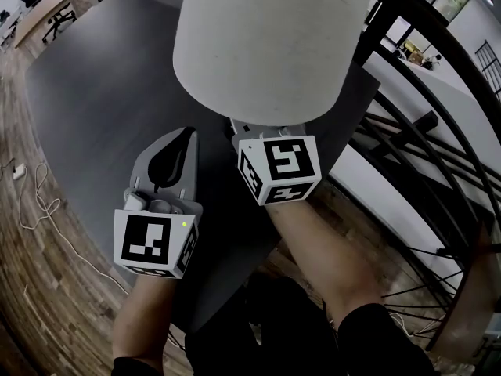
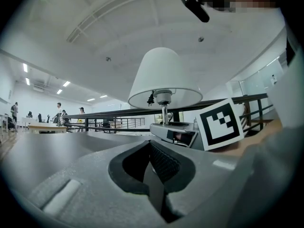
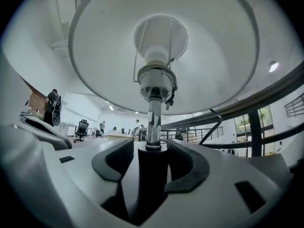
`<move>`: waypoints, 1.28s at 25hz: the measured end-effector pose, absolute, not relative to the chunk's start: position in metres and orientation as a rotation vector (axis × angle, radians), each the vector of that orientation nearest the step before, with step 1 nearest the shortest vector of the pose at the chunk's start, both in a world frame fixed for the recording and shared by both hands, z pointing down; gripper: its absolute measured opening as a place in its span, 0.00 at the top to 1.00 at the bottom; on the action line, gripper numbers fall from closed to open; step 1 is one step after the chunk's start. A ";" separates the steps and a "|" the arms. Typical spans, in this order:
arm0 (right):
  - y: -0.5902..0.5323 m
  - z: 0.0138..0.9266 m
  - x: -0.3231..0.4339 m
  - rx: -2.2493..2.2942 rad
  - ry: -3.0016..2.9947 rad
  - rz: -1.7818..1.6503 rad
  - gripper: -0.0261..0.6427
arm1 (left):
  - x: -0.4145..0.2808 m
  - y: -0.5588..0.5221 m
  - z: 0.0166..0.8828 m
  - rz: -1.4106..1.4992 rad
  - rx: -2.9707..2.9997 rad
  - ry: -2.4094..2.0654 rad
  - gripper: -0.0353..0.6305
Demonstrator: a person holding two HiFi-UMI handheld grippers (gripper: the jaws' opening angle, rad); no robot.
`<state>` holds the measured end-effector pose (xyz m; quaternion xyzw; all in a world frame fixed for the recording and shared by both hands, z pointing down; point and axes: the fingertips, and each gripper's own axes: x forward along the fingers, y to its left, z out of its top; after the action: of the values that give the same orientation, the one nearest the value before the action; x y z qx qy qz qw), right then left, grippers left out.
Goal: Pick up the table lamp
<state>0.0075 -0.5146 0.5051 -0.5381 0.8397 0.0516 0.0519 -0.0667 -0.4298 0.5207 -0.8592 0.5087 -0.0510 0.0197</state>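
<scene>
**Dark grey table (image 1: 94,84) beside a black railing (image 1: 427,124): table lamp (image 1: 266,37) clamped in the right gripper (image 3: 152,163)**

One table lamp rises over the near right part of the table, close to the railing. Its shade (image 2: 164,75) is a plain white cone, narrow at the top and wide at the rim. In the head view the shade fills the top centre and hides everything under it.

Only the right gripper view looks up inside the shade. It shows one white bulb (image 3: 157,51) and a chrome socket (image 3: 156,82). A thin chrome stem (image 3: 152,125) runs down from the socket into a thicker dark column (image 3: 149,184). The right gripper's jaws are closed on that column, with a ribbed pad pressed against each side. No view shows the base, so I cannot tell whether the lamp rests on the table.

There are two grippers, each with one marker cube. The right cube (image 1: 278,169) sits just below the shade's rim. The left gripper (image 1: 182,143) lies just to its left over the table, with its jaws together and nothing between them. Only the left gripper view shows the lamp from the side, upright, with its stem dropping behind the right gripper's body.

A wood floor (image 1: 31,233) carries one white cable (image 1: 39,202). Distant desks and a few people (image 2: 59,109) appear in the gripper views.
</scene>
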 end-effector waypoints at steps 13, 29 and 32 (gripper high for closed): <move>-0.533 0.515 0.005 -1.675 2.553 0.173 0.78 | -0.075 -0.441 0.517 -0.140 -2.629 1.573 0.94; -0.534 0.502 -0.008 -1.668 2.676 0.118 0.78 | -0.089 -0.444 0.492 -0.166 -2.643 1.649 0.94; -0.535 0.490 -0.015 -1.655 2.716 0.080 0.78 | -0.096 -0.447 0.472 -0.165 -2.638 1.673 0.94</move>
<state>-0.0148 -0.5347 0.4897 -0.5201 0.8535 0.0252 -0.0200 -0.0964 -0.4473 0.4723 -0.8433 0.5349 -0.0527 0.0069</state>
